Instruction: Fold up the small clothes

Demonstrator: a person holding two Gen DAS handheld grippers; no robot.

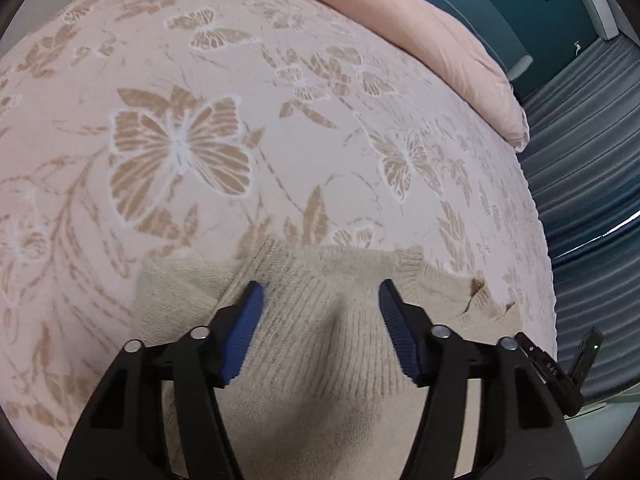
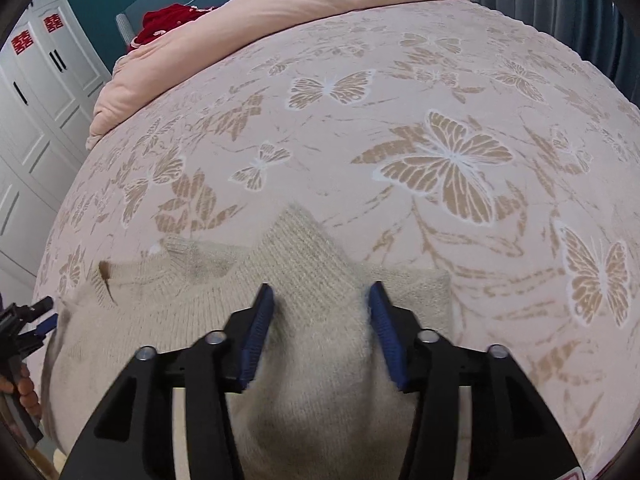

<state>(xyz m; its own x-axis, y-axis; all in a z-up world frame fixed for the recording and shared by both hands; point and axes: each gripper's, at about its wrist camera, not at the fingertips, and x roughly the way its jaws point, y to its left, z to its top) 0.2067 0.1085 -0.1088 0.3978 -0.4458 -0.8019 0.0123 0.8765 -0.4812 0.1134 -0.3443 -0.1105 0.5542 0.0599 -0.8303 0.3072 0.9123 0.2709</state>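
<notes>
Sweater [image 1: 320, 320] is spread low in both frames on the bed [image 1: 280, 140], its width running left to right. Left gripper [image 1: 320, 304] and right gripper [image 2: 322, 304] are parted above it, nothing gripped, equally near.

A home bedroom: butterfly-patterned bedspread [image 2: 400, 120], pink quilt [image 2: 280, 4], white wardrobe [image 2: 36, 92].

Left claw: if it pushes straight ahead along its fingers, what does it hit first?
Probably the beige knit sweater: the open left claw already straddles its ribbed fabric. Past that lies the butterfly-print bedspread. Depth is hard to judge.
</notes>
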